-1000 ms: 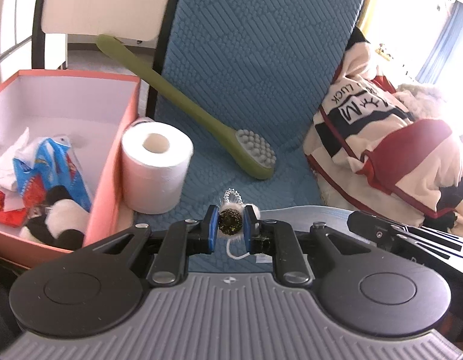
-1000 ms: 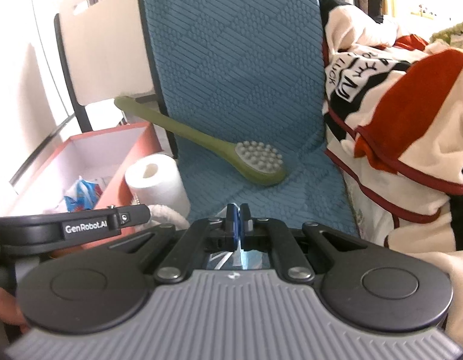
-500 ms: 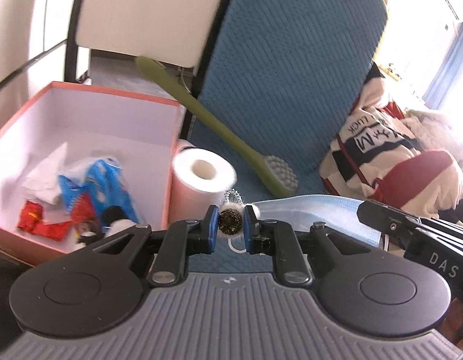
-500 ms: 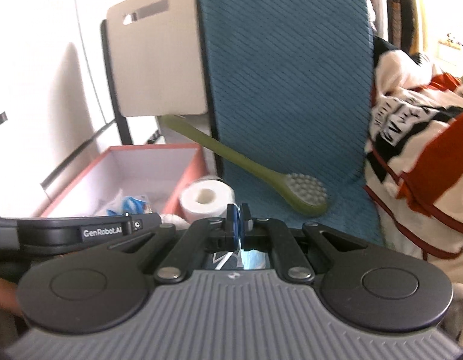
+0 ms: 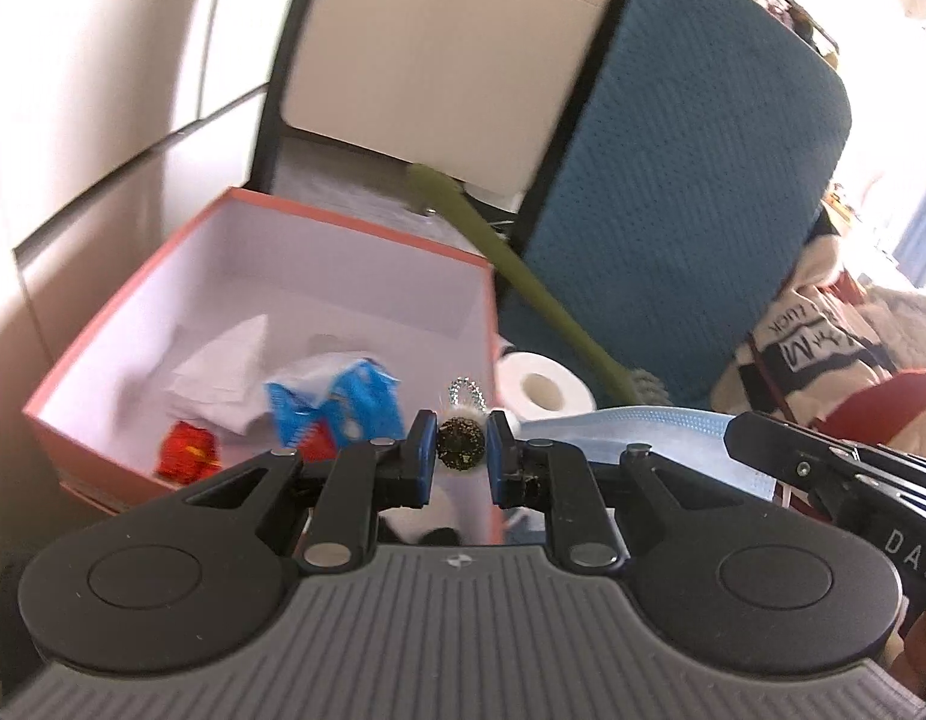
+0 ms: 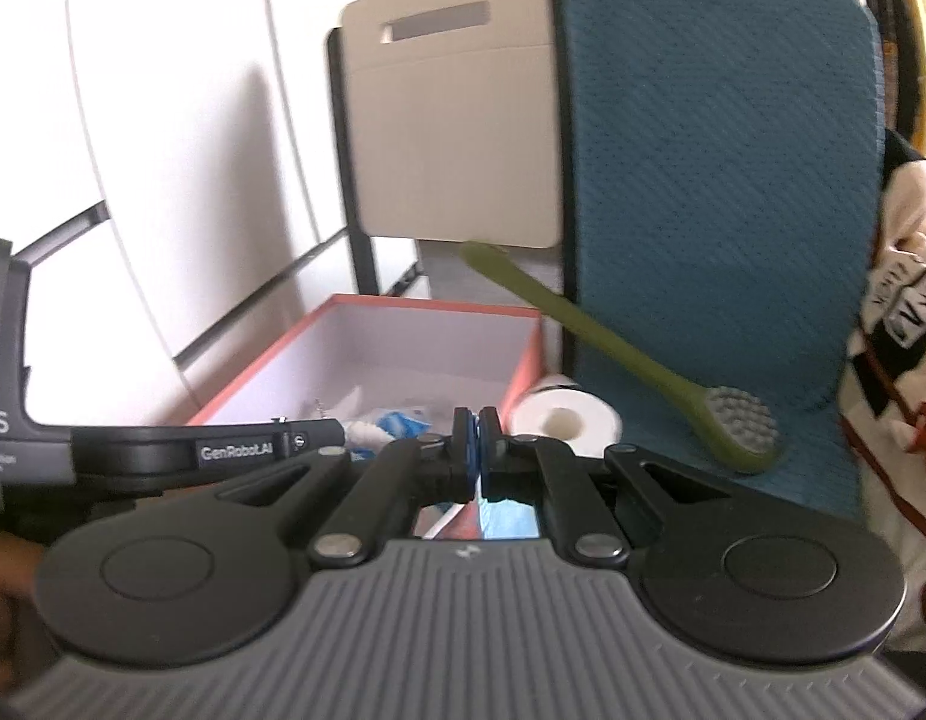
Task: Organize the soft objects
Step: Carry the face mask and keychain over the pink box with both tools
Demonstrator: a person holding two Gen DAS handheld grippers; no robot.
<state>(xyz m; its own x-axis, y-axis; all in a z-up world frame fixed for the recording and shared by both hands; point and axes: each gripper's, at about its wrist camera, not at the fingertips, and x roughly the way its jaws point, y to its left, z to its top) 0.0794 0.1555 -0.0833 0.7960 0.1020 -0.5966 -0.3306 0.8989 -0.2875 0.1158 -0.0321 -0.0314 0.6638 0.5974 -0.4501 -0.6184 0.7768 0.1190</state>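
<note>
Left gripper [image 5: 461, 449] pinching small dark glittery ball [image 5: 459, 450] with white fluff and bead loop. Blue face mask [image 5: 637, 438] stretches rightward from it toward right gripper [image 6: 478, 443], whose pads are pressed together on mask edge. Just ahead and left: pink box [image 5: 132, 300] holding blue packet [image 5: 336, 402], red wrapper [image 5: 186, 450], white tissue. Ahead right: toilet roll [image 5: 544, 390], green brush [image 6: 631, 354]. Beyond: blue cushion [image 6: 721, 180], striped garment [image 5: 823, 354] far right.

Blue chair back [image 6: 721, 180], beige chair back [image 6: 456, 120], white wall [image 6: 162, 150]
</note>
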